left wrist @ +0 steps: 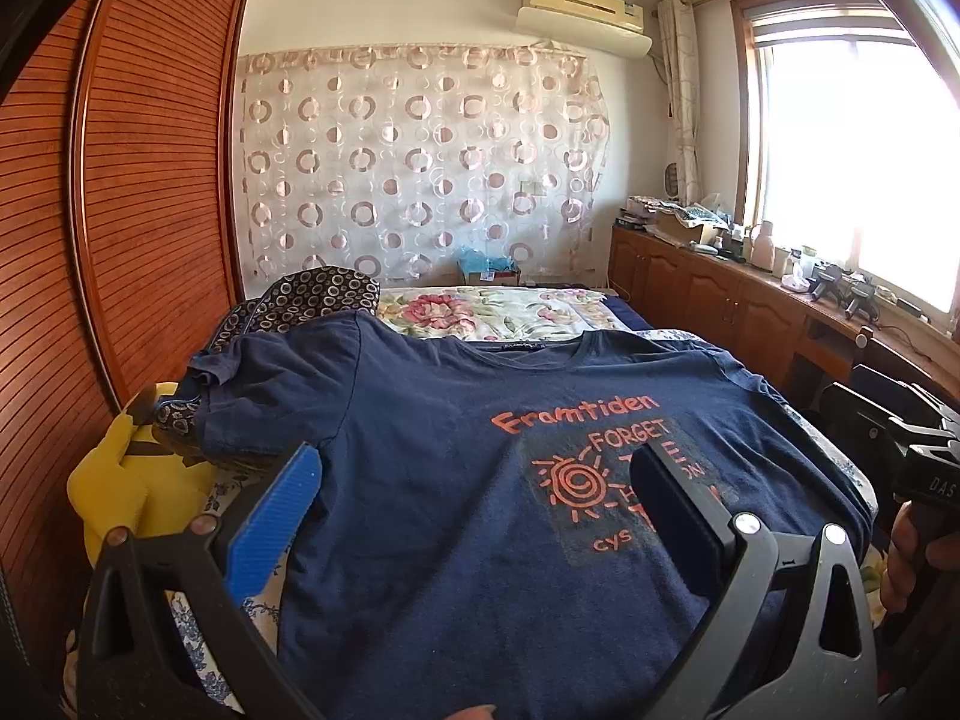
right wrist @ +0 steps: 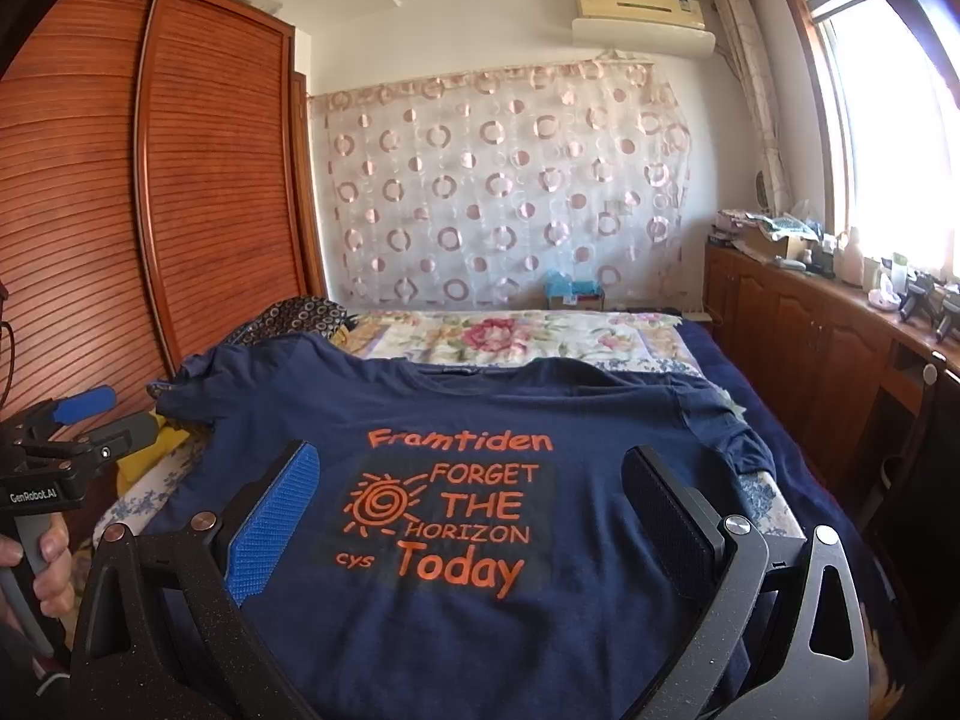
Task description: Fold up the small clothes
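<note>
Fingers (left wrist: 288,516): both pairs spread wide, holding nothing | shirt (right wrist: 480,618): flat on bed (right wrist: 774,498), print up, ahead of and beneath both pairs, sleeves out | done: spread only | left: every fold, judging by this.

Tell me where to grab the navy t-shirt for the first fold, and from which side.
Probably the sleeves. The navy t-shirt lies flat on the bed, print up, collar at the far end. Both sleeves sit rumpled at the outer edges, so there is loose cloth to pinch. Bring the left gripper in from the left edge and the right gripper from the right; both are open.
</note>
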